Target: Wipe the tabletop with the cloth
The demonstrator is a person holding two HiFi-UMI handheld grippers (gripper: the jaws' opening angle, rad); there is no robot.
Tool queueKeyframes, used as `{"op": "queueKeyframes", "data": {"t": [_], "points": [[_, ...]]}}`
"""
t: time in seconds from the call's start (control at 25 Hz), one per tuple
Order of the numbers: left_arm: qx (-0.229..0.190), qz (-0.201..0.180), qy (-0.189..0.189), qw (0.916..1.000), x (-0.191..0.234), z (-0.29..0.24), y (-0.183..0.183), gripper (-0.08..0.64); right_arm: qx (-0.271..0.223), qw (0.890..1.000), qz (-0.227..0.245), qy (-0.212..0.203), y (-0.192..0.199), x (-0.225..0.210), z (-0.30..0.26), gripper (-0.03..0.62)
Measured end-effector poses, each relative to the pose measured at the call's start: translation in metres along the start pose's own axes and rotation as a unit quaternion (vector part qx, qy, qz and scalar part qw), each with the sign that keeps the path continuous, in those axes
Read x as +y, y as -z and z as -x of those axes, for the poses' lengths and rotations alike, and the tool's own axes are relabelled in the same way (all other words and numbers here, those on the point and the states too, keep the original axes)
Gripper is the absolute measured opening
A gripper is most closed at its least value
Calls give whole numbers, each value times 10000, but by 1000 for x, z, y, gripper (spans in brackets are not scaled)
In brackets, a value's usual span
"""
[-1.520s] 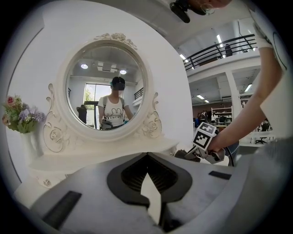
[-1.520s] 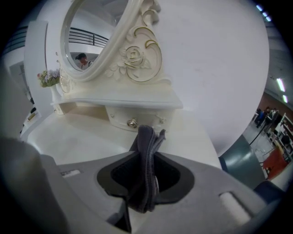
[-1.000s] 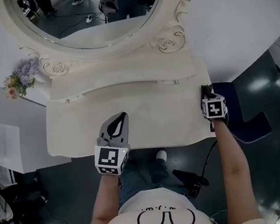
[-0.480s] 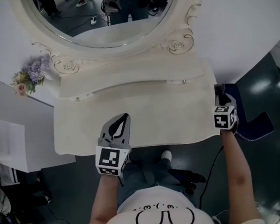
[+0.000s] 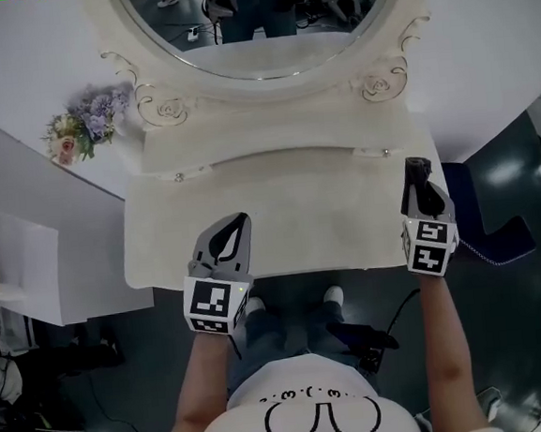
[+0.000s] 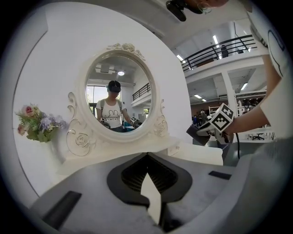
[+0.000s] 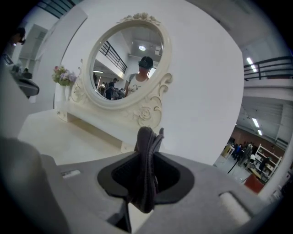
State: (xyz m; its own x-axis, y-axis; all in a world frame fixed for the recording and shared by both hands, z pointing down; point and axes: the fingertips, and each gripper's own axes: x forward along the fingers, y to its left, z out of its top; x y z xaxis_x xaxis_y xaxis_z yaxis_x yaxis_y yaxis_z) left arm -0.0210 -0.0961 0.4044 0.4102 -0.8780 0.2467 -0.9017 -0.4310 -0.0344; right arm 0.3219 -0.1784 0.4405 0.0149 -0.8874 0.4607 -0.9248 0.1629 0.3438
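- Right, my right tongs [image 5: 420, 180] are clamped shut on the dark grey, soft folded cloth [image 7: 145, 173]; a bunched ridge of it stands up between the jaws and a short lobe hangs out below them
- The cloth is at the right end of the cream-painted wooden desk [image 5: 328, 224], close to its right edge and in front of the low raised shelf at the back; I cannot tell from any view whether the fabric is touching the top
- My left tongs [image 5: 240, 224] are closed tip to tip with nothing between them, and sit over the front edge of the desk, left of centre and well apart from the cloth
- The oval cream-framed mirror [image 5: 264, 32] stands at the back, and a small bunch of purple and pink flowers [image 5: 79, 128] sits off the desk's left rear corner
- I judge the cloth light, limp and easily crumpled: it will drape and drag, not slide stiffly, so only the part hanging free of the jaws will do any wiping
- A hold across the bunched middle, as I have it, looks secure, though little fabric seems to hang out, so I would tilt the jaws low to press it flat
- The desk top shows no wiping marks, so I reckon the wiping is about to begin
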Motion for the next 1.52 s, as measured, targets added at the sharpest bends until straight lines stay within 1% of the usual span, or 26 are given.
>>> {"op": "queueKeyframes", "data": {"t": [0.12, 0.32, 0.56, 0.68, 0.84, 1.0, 1.12, 1.24, 1.44, 1.52], "points": [[-47, 74, -130, 9999, 24, 16, 3, -2, -123, 9996, -138, -214, -16, 39, 14, 86], [-97, 211, -366, 9991, 62, 43, 12, -2, -291, 9953, -502, -775, -39, 117, 30, 86], [-72, 329, -722, 9968, 118, 80, 27, -2, -328, 9843, -944, -1455, -63, 221, 44, 86], [-55, 374, -913, 9951, 145, 101, 36, -3, -289, 9766, -1150, -1795, -72, 273, 51, 87], [-30, 427, -1222, 9916, 176, 130, 49, -2, -160, 9611, -1455, -2343, -81, 342, 59, 87], [23, 503, -1507, 9873, 203, 158, 63, -2, 33, 9390, -1802, -2928, -90, 409, 70, 87], [51, 530, -1678, 9844, 219, 176, 70, -3, 155, 9239, -1928, -3302, -97, 457, 78, 87], [83, 556, -1871, 9807, 235, 196, 76, -3, 251, 9129, -1815, -3647, -101, 504, 87, 87], [145, 635, -2125, 9750, 256, 225, 91, -2, 426, 8983, -1508, -4105, -100, 581, 96, 86], [205, 687, -2216, 9725, 260, 238, 98, -2, 564, 8892, -1405, -4318, -97, 612, 100, 87]]}}
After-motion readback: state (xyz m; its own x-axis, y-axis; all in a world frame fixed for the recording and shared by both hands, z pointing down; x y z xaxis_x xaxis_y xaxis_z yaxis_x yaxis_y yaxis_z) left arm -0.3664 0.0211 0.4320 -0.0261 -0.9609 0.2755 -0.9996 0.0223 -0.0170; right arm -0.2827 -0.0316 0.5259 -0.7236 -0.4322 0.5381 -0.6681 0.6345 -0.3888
